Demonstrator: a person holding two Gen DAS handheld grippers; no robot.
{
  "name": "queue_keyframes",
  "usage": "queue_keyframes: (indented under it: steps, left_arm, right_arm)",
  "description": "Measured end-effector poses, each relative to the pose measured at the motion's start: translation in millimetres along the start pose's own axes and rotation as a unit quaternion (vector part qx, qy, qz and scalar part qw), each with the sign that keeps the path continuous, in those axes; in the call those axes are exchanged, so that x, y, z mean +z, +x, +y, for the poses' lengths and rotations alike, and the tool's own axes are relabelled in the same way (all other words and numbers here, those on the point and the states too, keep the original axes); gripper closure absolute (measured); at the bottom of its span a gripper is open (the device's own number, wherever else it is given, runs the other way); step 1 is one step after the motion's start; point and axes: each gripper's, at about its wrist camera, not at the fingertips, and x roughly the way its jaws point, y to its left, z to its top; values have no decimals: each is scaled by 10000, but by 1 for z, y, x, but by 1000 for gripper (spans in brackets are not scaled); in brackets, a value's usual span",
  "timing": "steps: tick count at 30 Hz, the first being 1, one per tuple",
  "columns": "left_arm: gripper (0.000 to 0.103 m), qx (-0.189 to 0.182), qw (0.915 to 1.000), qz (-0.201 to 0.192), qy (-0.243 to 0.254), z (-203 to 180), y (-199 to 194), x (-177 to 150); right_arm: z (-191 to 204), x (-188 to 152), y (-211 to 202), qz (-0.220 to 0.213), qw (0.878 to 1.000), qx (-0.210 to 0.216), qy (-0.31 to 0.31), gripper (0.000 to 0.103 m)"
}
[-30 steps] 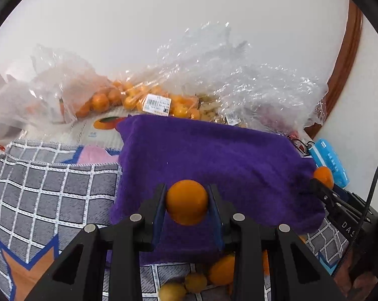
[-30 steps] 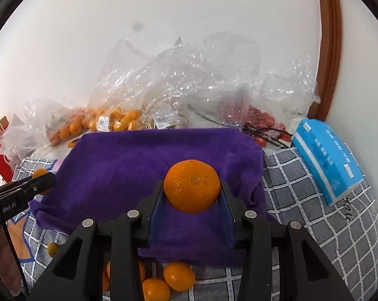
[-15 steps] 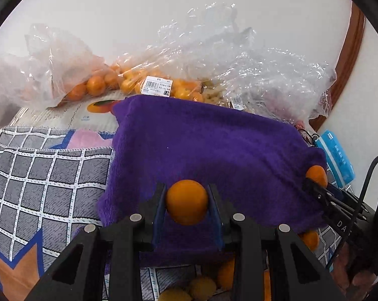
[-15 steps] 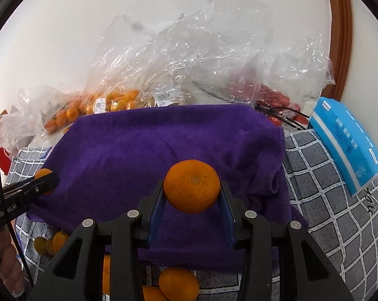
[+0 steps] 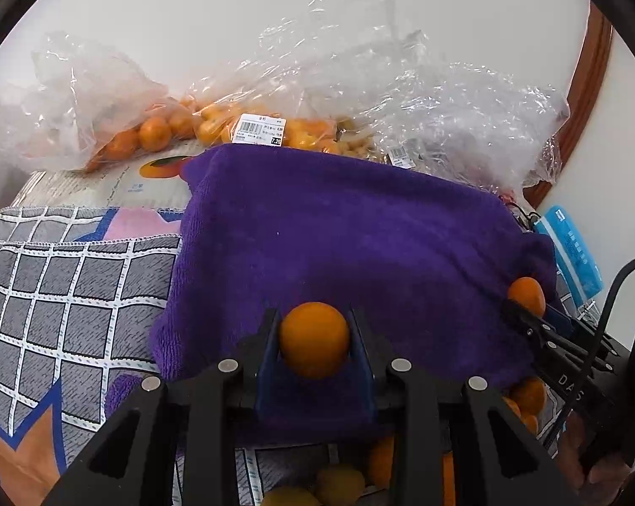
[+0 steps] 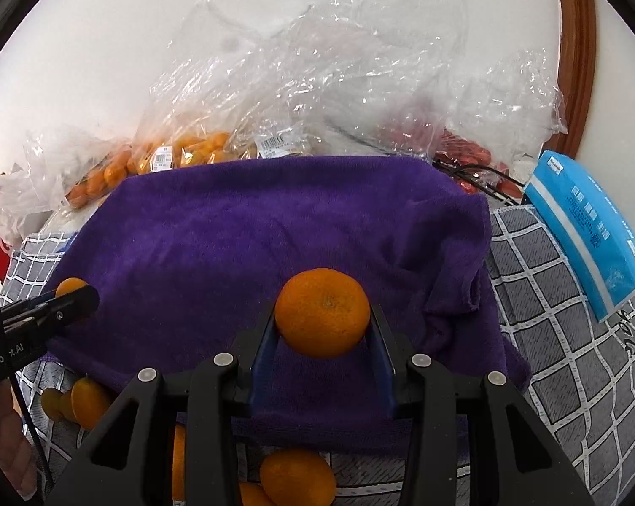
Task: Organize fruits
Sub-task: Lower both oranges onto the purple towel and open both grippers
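My left gripper (image 5: 314, 339) is shut on a small smooth orange fruit (image 5: 314, 337), held above the near left part of a purple towel (image 5: 338, 253). My right gripper (image 6: 322, 316) is shut on a larger tangerine (image 6: 322, 312), above the near middle of the same towel (image 6: 275, 232). Each gripper shows in the other's view: the right one (image 5: 528, 308) at the towel's right edge, the left one (image 6: 71, 295) at its left edge. Loose oranges (image 6: 296, 480) lie just below the towel's near edge.
Clear plastic bags of oranges (image 5: 157, 135) and crumpled plastic (image 6: 338, 84) lie behind the towel against the white wall. A blue tissue pack (image 6: 587, 227) sits right on the grey checked cloth (image 6: 570, 358). A brown frame (image 6: 570, 42) stands at the far right.
Both grippers have moved forward over the purple towel, each still holding its fruit. The towel and bags now look nearer and larger.
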Motion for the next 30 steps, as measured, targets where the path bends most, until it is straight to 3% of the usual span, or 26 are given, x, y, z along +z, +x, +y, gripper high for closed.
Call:
queue_keyframes:
  steps: [17,22,25,27,29,30]
  left_arm:
    - [72,193,9996,6,216,-5,5,-4]
    - [72,103,9998,-8,147,-3,2,-2]
    - [71,38,9999,-70,102,-2,-2,0]
    - [66,6,9999,-141,84,-3,-6,1]
    - [52,12,9997,-242,86,-3,-11,3]
    - [51,22,9994,-343,78,-3,-15,3]
  right_arm:
    - [-3,-4,5,143,9999,-16,12,61]
    - [-4,-5,4,153,9999,26,22,61]
    - [-6,-4,1,84,9999,62,79,52]
    - [-6,-4,-5,-50,9999,71,108,47]
    - [-5,-3,-10,-165,9998,37,89,42]
    - [-4,-3,-12,-216,9997,26,65,40]
